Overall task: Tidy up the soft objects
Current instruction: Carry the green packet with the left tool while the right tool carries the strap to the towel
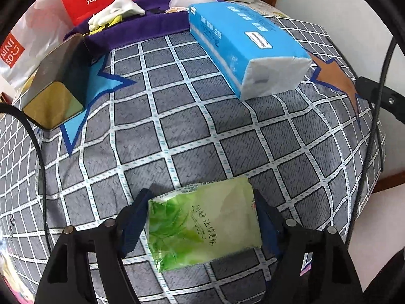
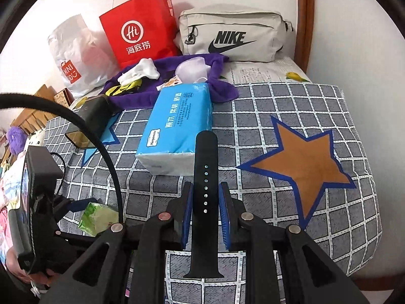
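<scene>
My left gripper [image 1: 200, 202] is shut on a small green tissue pack [image 1: 202, 225], its fingers pressed on both sides, just above the checked bed cover. The pack also shows in the right wrist view [image 2: 97, 217]. My right gripper [image 2: 205, 190] is shut on a black watch strap [image 2: 205, 197], which points forward between its blue pads. A large blue tissue pack [image 1: 243, 50] [image 2: 177, 126] lies on the cover ahead of both grippers. A purple cloth [image 2: 177, 83] with white gloves [image 2: 141, 72] lies behind it.
A dark box with a gold end [image 1: 55, 83] [image 2: 88, 124] lies at the left. A red paper bag [image 2: 139, 30], a white plastic bag [image 2: 73, 53] and a beige Nike bag [image 2: 233, 35] stand along the wall. The bed edge [image 2: 367, 253] drops off at the right.
</scene>
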### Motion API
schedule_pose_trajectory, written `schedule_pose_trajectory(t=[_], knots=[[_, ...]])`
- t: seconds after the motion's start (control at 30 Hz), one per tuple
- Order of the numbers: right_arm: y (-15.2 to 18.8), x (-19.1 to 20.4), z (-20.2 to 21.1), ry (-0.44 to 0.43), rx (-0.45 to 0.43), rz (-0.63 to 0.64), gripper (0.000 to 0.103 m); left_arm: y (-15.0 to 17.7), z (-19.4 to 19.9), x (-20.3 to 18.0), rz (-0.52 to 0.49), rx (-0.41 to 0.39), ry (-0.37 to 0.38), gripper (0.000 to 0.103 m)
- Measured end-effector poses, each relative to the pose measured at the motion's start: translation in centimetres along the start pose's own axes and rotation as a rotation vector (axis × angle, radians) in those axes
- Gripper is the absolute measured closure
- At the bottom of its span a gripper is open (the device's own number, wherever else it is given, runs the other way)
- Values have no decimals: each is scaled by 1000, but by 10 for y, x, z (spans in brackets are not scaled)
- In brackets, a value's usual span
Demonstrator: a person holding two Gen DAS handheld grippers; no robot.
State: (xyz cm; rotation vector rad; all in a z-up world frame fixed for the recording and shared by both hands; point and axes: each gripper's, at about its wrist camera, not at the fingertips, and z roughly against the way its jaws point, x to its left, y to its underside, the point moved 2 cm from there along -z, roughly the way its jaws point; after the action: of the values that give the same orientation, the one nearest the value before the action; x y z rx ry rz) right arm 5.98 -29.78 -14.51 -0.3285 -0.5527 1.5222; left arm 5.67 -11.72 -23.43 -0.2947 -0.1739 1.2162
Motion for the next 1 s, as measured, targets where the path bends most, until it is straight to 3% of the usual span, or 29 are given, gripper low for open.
schedule_pose_trajectory(t=[0.43,1.0], knots=[[-30,27,-10,-82,-6,38,83,-33,50,48,43,-102,29,27],[-81,56,-30,-123,-5,78,83,-83,90,112,86,-229,-15,27]])
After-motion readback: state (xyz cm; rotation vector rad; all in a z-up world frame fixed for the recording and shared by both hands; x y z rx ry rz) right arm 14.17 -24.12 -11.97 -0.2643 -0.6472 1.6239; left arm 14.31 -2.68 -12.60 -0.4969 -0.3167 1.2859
